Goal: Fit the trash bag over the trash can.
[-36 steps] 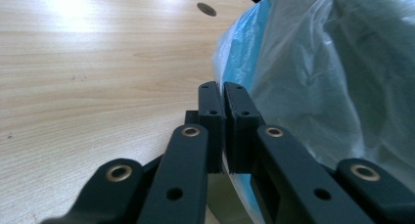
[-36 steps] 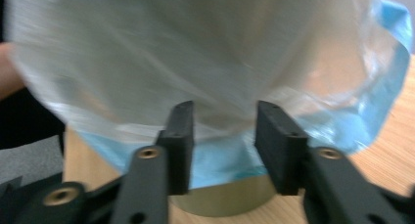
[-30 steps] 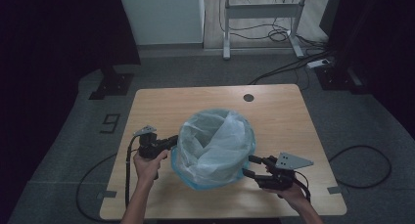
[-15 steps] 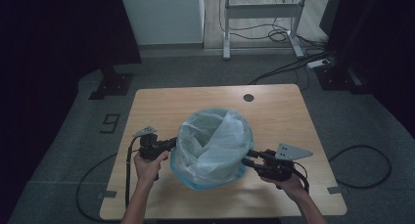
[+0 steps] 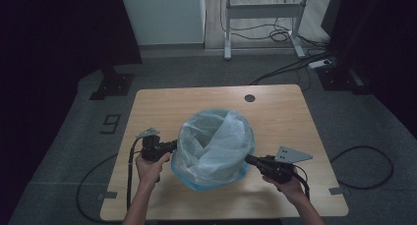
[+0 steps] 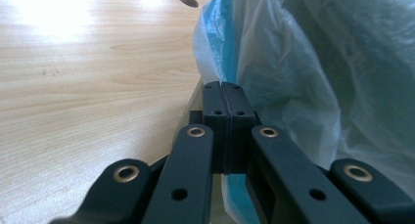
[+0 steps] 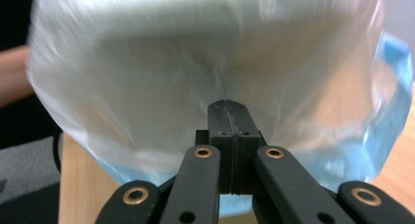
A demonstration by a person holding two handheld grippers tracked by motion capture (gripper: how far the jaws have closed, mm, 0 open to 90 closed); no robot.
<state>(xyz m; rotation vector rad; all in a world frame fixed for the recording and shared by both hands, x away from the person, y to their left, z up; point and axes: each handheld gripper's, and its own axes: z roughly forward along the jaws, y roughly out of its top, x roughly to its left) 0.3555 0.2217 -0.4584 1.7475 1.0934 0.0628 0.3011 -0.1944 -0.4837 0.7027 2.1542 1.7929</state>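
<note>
At the left of the high view, the left claw (image 5: 172, 145) lies low over the wooden counter (image 5: 162, 101) and reaches to the left flank of a translucent plastic bag (image 5: 216, 146) that stands puffed up near the counter's front middle. In the left gripper view the two black jaws stand pressed together, and a fold of the bag's thin film (image 6: 313, 62) runs down into the seam between them, so the left claw (image 6: 226, 89) is clamped on the bag's edge. A blue layer of the bag shows just left of the whitish film there.

The bag itself sits between the two claws, its mouth gaping upward. Inside it, loose folds of pale film slump toward the right wall; whether anything else lies in it cannot be told. A blue rim shows at its base on the near side.

At the right, the right claw (image 5: 248, 159) meets the bag's lower right flank. Its jaws have just been closing, and in the right gripper view they stand tight together with the bag's film (image 7: 195, 67) gathered into creases at their tip, so the right claw (image 7: 228, 106) pinches the bag too. A small dark round hole (image 5: 250, 98) marks the counter behind the bag.
</note>
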